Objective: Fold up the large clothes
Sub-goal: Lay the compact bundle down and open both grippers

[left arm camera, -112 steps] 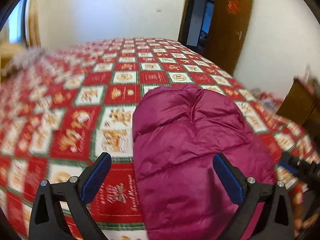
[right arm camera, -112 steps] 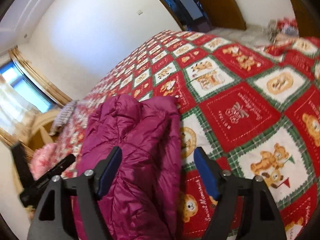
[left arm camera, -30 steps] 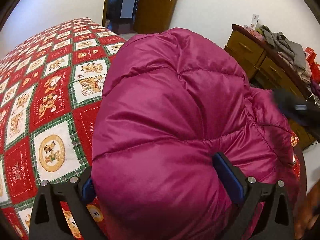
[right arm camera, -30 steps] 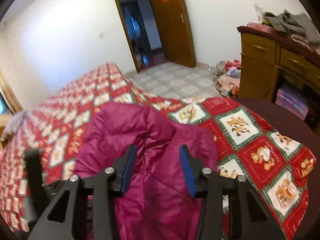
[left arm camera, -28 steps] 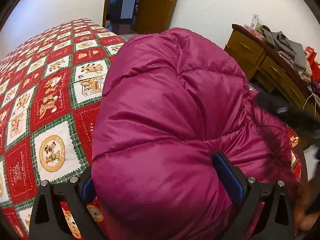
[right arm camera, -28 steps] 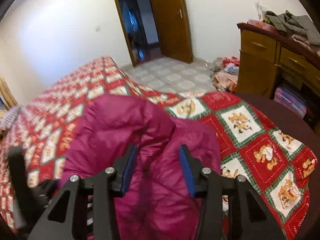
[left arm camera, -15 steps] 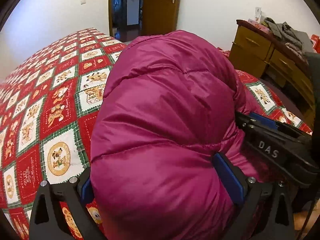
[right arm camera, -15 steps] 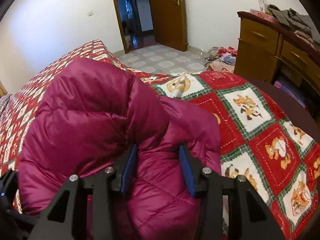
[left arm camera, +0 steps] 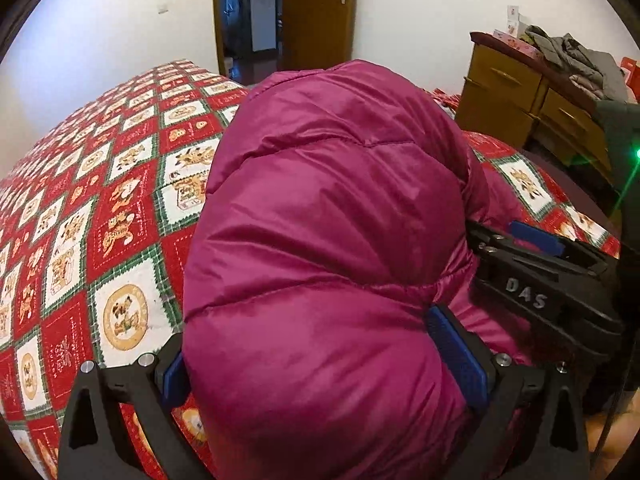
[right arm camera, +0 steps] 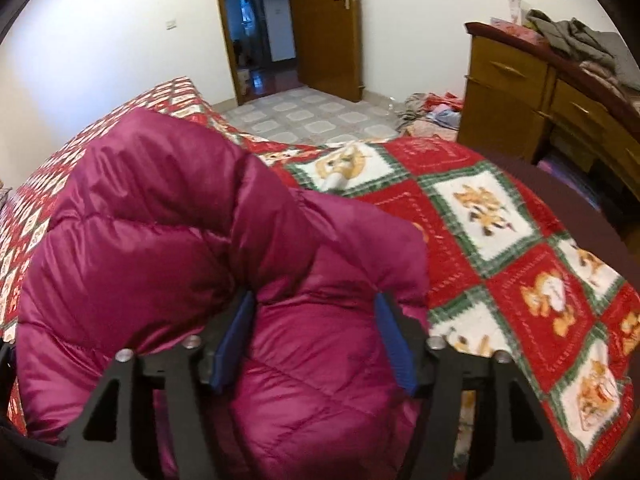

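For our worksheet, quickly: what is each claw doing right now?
Left claw: closed on the puffer jacket.
Right claw: closed on the same jacket.

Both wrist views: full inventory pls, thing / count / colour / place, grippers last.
puffer jacket: 1, magenta, bunched up on the bed, held between both grippers
quilt: 1, red and white squares with green borders, covers the bed
door: 1, brown wood, open, back wall
dresser: 1, yellow-brown wood, right side of the room
clothes pile: 1 heap, grey, on top of the dresser
floor clutter: 1 heap, mixed colours, on the tiled floor by the dresser
left gripper: 1, black with blue pads, jaws wide around a thick fold of jacket
right gripper: 1, black with blue pads, jaws around a jacket fold
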The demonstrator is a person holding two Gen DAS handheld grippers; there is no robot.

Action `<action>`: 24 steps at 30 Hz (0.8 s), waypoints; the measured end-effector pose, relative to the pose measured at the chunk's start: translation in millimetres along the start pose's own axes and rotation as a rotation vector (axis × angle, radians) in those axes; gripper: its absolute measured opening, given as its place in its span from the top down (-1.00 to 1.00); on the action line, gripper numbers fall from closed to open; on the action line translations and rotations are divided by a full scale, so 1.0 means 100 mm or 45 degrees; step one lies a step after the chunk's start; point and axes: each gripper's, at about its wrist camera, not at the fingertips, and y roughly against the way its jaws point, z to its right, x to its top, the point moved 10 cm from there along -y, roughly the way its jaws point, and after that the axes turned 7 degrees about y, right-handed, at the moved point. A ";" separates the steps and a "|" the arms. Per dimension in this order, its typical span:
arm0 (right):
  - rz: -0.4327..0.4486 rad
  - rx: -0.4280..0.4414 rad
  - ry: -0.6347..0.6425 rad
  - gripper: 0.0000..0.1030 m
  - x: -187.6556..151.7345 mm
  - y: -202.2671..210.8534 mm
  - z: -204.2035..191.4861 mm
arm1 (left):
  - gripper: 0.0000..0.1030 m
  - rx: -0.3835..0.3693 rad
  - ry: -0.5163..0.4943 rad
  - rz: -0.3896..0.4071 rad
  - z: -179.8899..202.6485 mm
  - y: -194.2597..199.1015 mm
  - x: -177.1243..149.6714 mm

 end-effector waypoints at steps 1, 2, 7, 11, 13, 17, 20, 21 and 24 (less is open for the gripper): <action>0.003 0.001 -0.005 -0.28 -0.02 0.07 0.01 | -0.99 -0.008 -0.002 -0.004 -0.01 0.06 -0.01; 0.006 0.034 -0.033 -0.28 -0.06 0.19 0.01 | -0.99 -0.004 -0.004 0.010 -0.03 0.12 -0.02; 0.084 -0.004 -0.004 -0.30 -0.34 0.79 0.02 | -0.99 0.083 -0.108 0.108 0.00 0.42 -0.07; 0.063 -0.001 0.009 -0.33 -0.63 1.04 -0.06 | -0.99 0.127 -0.143 0.155 0.00 0.65 -0.16; 0.065 0.009 -0.004 -0.33 -0.74 1.16 -0.07 | -0.99 0.133 -0.143 0.167 -0.01 0.77 -0.24; 0.090 0.016 -0.010 -0.51 -0.89 1.36 -0.08 | -0.98 0.149 -0.152 0.194 -0.03 0.95 -0.40; 0.120 0.029 -0.041 -0.53 -0.97 1.49 -0.07 | -0.98 0.169 -0.156 0.213 -0.05 1.06 -0.53; 0.128 0.037 -0.054 -0.53 -0.99 1.54 -0.07 | -0.98 0.175 -0.155 0.215 -0.06 1.09 -0.57; 0.147 0.035 -0.075 -0.53 -1.07 1.63 -0.08 | -0.98 0.177 -0.153 0.211 -0.07 1.17 -0.70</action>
